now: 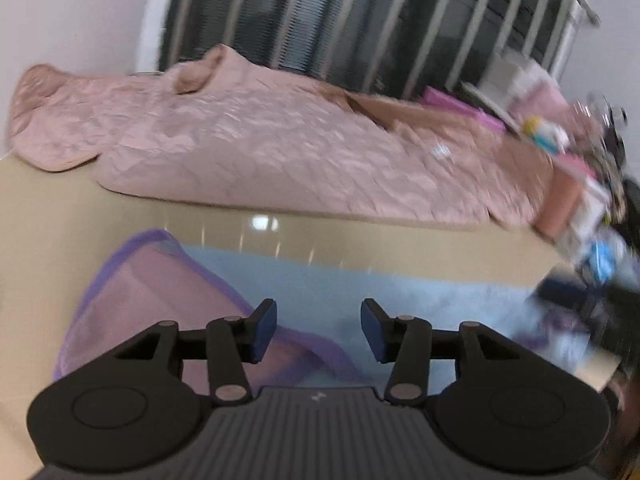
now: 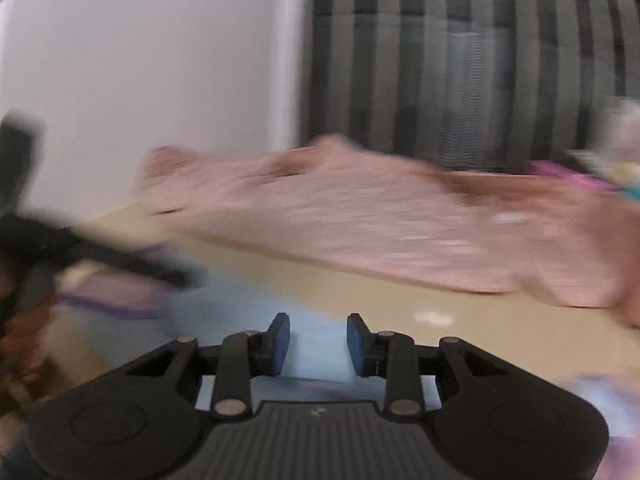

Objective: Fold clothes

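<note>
I'm holding the left gripper (image 1: 319, 330) with its jaws standing apart and nothing between them, over a pink garment (image 1: 132, 300) with purple trim lying on a blue cloth (image 1: 360, 296). My right gripper (image 2: 318, 344) is hovering narrower, also empty, above the blue cloth (image 2: 312, 336). A pink quilt (image 1: 256, 148) is lying beyond.

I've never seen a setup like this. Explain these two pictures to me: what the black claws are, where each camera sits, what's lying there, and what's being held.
Each picture comes from a camera mounted on a hand-held gripper, looking forward along its two fingers. A person carries one in each hand. The left gripper and the right gripper both stand open, with nothing between their blue pads. Beneath them, on a beige surface, lies a light blue cloth with a pink, purple-edged garment on it. Farther back lies a pink quilt. The right picture is blurred.
</note>
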A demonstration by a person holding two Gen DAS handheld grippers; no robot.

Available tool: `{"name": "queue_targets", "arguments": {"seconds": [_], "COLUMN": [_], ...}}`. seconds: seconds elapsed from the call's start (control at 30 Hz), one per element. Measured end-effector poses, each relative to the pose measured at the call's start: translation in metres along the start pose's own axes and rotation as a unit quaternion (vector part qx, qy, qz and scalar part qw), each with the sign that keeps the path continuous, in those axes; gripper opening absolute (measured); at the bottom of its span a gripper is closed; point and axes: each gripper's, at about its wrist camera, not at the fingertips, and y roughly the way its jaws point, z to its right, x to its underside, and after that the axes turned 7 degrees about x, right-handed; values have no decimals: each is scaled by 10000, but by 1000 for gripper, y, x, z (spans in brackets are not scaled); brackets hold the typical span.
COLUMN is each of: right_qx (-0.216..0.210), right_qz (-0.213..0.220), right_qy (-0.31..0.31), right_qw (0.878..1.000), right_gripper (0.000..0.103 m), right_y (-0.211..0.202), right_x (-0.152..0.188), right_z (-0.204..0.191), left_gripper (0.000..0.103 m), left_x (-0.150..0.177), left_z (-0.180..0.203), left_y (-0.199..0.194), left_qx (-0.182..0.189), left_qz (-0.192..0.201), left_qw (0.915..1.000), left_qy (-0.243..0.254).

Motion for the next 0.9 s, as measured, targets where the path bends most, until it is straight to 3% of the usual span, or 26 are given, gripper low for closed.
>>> {"name": "queue_targets", "arguments": {"seconds": [0.13,0.3,0.37,0.57,0.63,0.73,0.8,0.9], "right_qx": [1466,1621,1632,2054,2140,2215,2060,956], "right_qz": [-397,-1056,-1127,-638,-523,-254,35,275], "right_qy": [361,827,996,1788,1694,1554,1319,1086], "right_qw": [9877,9776,9751,9601,9606,9624,9696,9891], "right_gripper": [35,32,5,5,7,27,28,28], "right_y": [1,24,31,19,18,6,-7,-21], "right_x": [4,20,28,55,58,56,51,43], "right_z": [84,126,128,141,139,132,115,84], "left_gripper": [48,48,48,51,51,52,52,55], "left_x": [10,16,18,19,17,10,7,4], "left_z": [7,13,17,25,24,21,23,37], "left_y": [0,-3,-3,1,1,-2,-8,-12], "left_qx": [-123,-333,-405,-485,-475,-403,-296,-154], "left_qz": [-52,-76,-81,-128,-158,-231,-120,63], "left_qw": [9996,9980,9969,9946,9953,9976,9987,9986], "left_qy": [230,526,673,904,826,513,398,509]}}
